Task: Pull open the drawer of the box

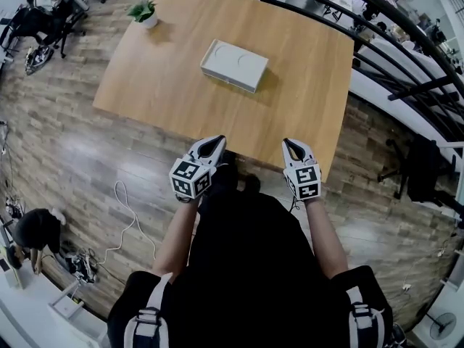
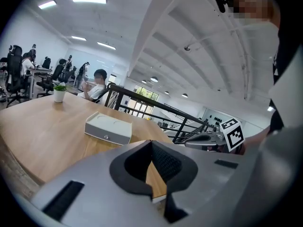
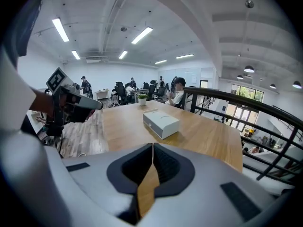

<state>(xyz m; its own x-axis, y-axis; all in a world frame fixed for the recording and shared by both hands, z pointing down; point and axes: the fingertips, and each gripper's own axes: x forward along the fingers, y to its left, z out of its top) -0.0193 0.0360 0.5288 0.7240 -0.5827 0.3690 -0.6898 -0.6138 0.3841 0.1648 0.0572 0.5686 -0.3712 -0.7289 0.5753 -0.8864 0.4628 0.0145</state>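
A small green potted plant (image 1: 143, 11) stands at the far left corner of the light wooden table (image 1: 181, 85), and a black metal railing (image 1: 406, 56) runs along the right. The white rectangular box (image 1: 233, 64), drawer closed, sits mid-table. The left gripper (image 1: 215, 141) and right gripper (image 1: 288, 143), jaws together and empty, hang at the near edge above the plank floor (image 1: 65, 143).

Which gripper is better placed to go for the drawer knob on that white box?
Probably left: the left gripper sees the knob on the box nearly head-on; the right gripper sees that face obliquely. Both are shut and empty.
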